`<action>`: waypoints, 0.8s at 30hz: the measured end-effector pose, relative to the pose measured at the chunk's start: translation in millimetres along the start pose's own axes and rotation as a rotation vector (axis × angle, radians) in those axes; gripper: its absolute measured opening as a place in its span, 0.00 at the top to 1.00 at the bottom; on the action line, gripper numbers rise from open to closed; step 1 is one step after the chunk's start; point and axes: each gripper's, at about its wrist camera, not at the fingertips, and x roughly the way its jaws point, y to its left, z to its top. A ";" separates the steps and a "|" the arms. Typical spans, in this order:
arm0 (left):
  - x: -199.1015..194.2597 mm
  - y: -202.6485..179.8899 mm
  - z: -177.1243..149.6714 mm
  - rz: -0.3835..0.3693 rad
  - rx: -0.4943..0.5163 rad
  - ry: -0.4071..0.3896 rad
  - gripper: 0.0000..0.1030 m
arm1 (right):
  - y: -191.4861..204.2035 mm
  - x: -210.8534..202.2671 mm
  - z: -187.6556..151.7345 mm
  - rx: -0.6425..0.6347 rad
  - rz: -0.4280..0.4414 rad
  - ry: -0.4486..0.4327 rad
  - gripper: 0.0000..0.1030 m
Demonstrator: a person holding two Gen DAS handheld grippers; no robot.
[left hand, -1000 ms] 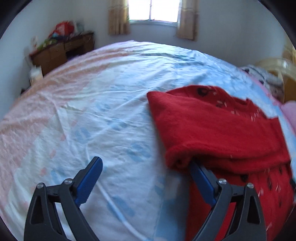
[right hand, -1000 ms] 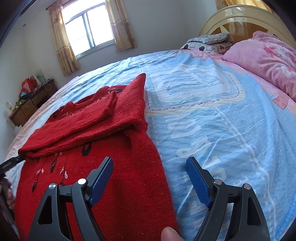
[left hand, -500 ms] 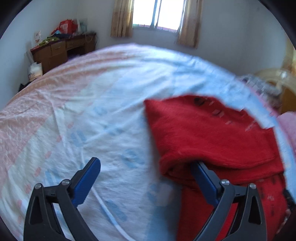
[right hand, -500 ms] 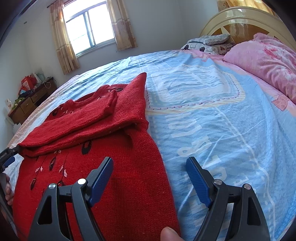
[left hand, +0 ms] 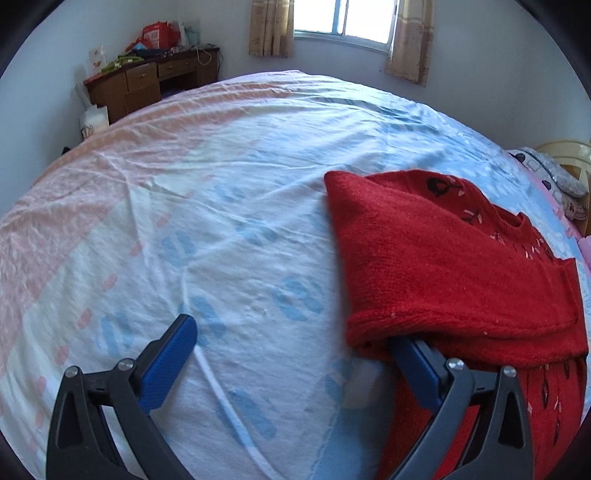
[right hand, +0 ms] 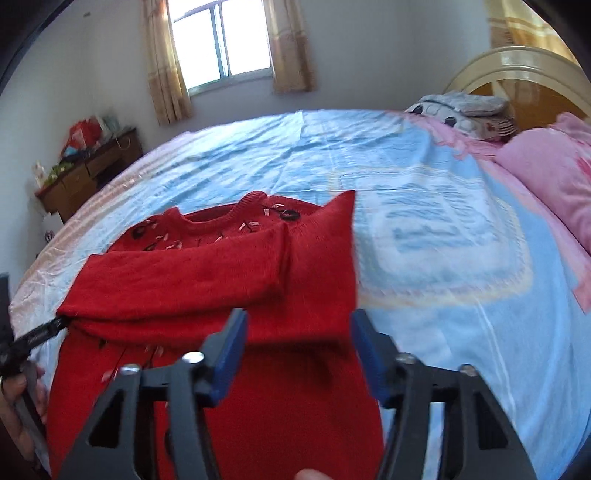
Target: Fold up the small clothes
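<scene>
One wide bed (left hand: 229, 192), curtained window (left hand: 343, 18).

- bed sheet (left hand: 229, 229), pale blue and pink, creased
- wooden desk (left hand: 155, 83) with clutter, by the wall
- window (right hand: 221, 44) with beige curtains
- pink pillow (right hand: 550, 173) by the headboard (right hand: 524, 70)

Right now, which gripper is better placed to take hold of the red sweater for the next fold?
Right. The right gripper has been closing over the red sweater; the left gripper straddles mostly bare bedsheet.
</scene>
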 end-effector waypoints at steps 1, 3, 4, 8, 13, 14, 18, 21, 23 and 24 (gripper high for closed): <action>-0.3 -0.7 -0.6 0.003 0.003 -0.002 0.00 | 0.1 7.7 3.4 0.001 0.007 0.024 0.50; -0.2 -1.9 -1.1 0.011 0.011 -0.005 0.00 | -0.8 28.2 11.5 0.017 0.040 0.078 0.52; -0.5 -2.6 -1.8 0.012 0.011 -0.006 0.00 | -1.2 35.2 14.1 0.024 0.049 0.088 0.52; -0.3 -3.3 -1.7 0.012 0.013 -0.005 0.00 | 3.4 49.8 18.5 0.026 0.056 0.081 0.55; -0.1 -3.5 -2.0 0.012 0.013 -0.005 0.00 | 27.0 48.6 9.5 -0.074 0.049 0.085 0.91; -0.3 -3.4 -2.1 0.012 0.013 -0.005 0.00 | 29.3 42.9 7.0 -0.096 0.035 0.065 0.92; -0.2 -3.4 -2.3 0.013 0.015 -0.004 0.00 | 14.1 17.0 7.5 -0.053 -0.016 -0.025 0.93; 0.4 -3.7 -2.5 0.013 0.018 -0.004 0.00 | 0.0 1.4 7.2 -0.030 -0.061 -0.073 0.93; 0.9 -4.1 -2.9 0.013 0.021 -0.003 0.00 | -11.0 -5.1 5.2 -0.012 -0.095 -0.091 0.94; 1.0 -4.3 -2.7 0.013 0.023 -0.003 0.00 | -15.1 -4.7 4.7 -0.001 -0.096 -0.089 0.94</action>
